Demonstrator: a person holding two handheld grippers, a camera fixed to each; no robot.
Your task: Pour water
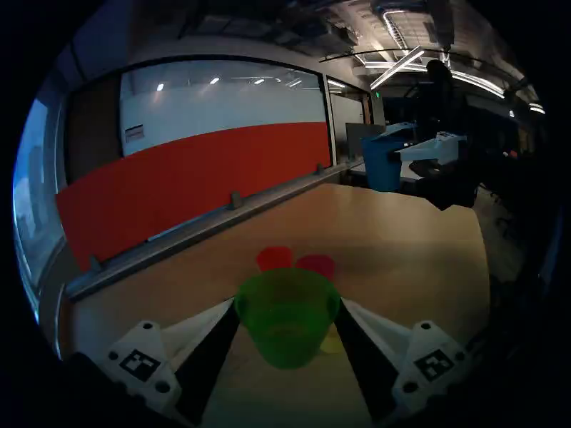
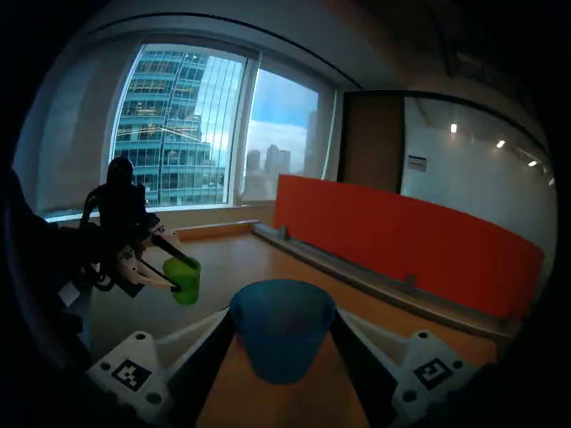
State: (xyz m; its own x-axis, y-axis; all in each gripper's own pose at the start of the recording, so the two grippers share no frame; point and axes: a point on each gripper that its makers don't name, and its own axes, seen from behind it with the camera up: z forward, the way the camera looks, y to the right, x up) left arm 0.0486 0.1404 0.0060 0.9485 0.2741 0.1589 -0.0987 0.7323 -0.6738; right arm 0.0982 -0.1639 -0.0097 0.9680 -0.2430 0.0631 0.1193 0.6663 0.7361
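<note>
between the two fingers of my left gripper sits a green cup, both fingers pressing on its sides, the cup upright and held clear of the table. my right gripper is clamped the same way on a blue cup, upright too. whether either cup has water inside i cannot tell. just past the green cup a red cup and a second red cup stand side by side on the wooden table, and something yellow shows low at the green cup's right edge. the left gripper view has the blue cup farther off to the right, and the right gripper view has the green cup off to the left. a long red screen runs along the table's far edge, and a window with tall buildings outside stands past the table's end
</note>
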